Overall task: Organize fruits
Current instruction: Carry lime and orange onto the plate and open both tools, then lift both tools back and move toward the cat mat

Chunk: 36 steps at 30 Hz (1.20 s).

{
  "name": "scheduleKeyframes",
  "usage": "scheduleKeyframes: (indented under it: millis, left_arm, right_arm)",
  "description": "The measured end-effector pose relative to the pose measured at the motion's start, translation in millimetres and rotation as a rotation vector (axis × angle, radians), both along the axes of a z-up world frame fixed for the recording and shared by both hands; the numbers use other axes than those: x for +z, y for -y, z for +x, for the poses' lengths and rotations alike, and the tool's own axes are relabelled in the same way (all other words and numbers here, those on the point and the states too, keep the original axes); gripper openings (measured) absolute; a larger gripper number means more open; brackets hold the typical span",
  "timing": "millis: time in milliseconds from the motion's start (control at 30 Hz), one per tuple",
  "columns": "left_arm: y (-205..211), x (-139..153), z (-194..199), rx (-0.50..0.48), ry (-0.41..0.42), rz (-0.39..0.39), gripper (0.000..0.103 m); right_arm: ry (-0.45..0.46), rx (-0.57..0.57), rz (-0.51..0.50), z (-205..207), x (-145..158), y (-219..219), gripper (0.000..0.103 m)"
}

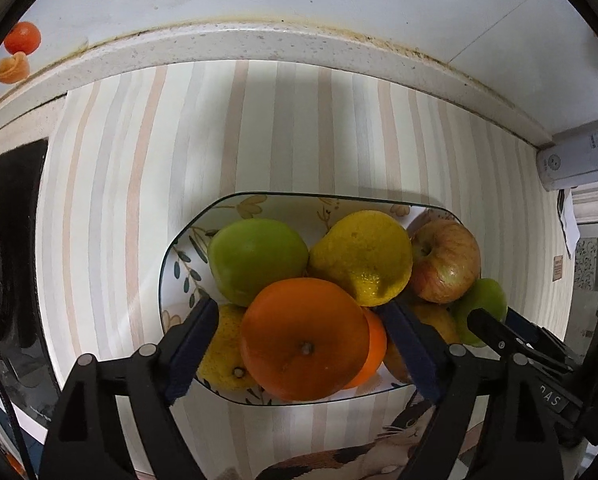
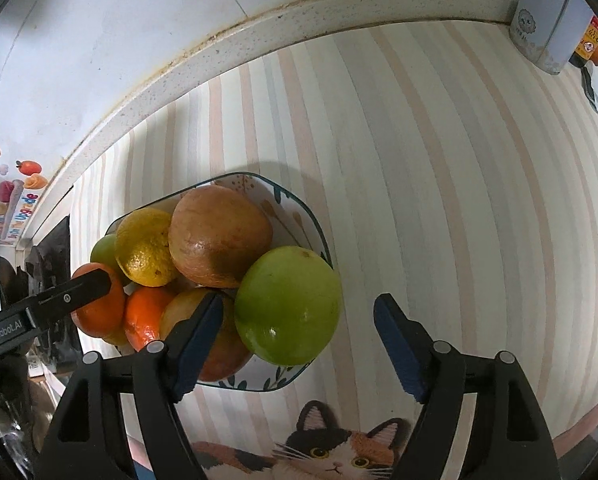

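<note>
A patterned plate (image 1: 235, 206) on a striped mat holds a pile of fruit: a big orange (image 1: 305, 338), a green apple (image 1: 255, 258), a yellow lemon (image 1: 363, 256), a red-yellow apple (image 1: 445, 260) and more beneath. My left gripper (image 1: 301, 320) has its fingers around the big orange, pads close to its sides, contact unclear. In the right wrist view the plate (image 2: 299, 202) shows a large green apple (image 2: 289, 306) at its near right edge. My right gripper (image 2: 299, 314) is open with its jaws either side of that apple, not touching.
The striped mat (image 2: 459, 200) with a cat picture (image 2: 335, 456) covers the counter. A stone backsplash ledge (image 1: 259, 40) runs behind. A tin (image 2: 539, 20) stands at the far right corner. A dark object (image 1: 11, 240) sits at the left. A white power strip (image 1: 575, 160) lies on the right.
</note>
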<state>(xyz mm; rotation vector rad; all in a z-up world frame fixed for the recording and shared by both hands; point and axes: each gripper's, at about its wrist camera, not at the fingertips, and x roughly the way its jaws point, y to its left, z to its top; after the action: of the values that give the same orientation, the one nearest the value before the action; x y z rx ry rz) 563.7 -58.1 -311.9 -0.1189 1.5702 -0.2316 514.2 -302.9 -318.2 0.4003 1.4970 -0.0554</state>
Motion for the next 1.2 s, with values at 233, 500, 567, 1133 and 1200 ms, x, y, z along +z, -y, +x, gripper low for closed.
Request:
scheduleKeyframes:
  millis: [233,500,567,1133,1200]
  left_arm:
    - [-18.4,27.0,-13.6,0.046,0.064,0.001,0.086]
    - [-42.2,60.2,-73.0,0.075,0.172,0.122,0.086]
    - [-41.8,65.5,-85.3,0.069,0.189,0.134,0.086]
    - [-45.2,161.4,-202.2,0.018,0.449,0.136,0.086]
    - [-47.6,174.4,-217.5,0.019,0.477,0.125,0.086]
  right_arm:
    - [0.051,0.091,-0.101,-11.6,30.2,-17.0,0.094]
    - [0.117,0.172,-0.176,-55.9,65.6,-50.8,0.094]
    - [0.136,0.175,-0.183,-70.3,74.4,-55.5,0.094]
    - [0.329,0.164,-0.268,-185.4,185.7,-94.3,0.094]
    - [0.36,0.16,-0.279,-201.0,201.1,-100.5,0.094]
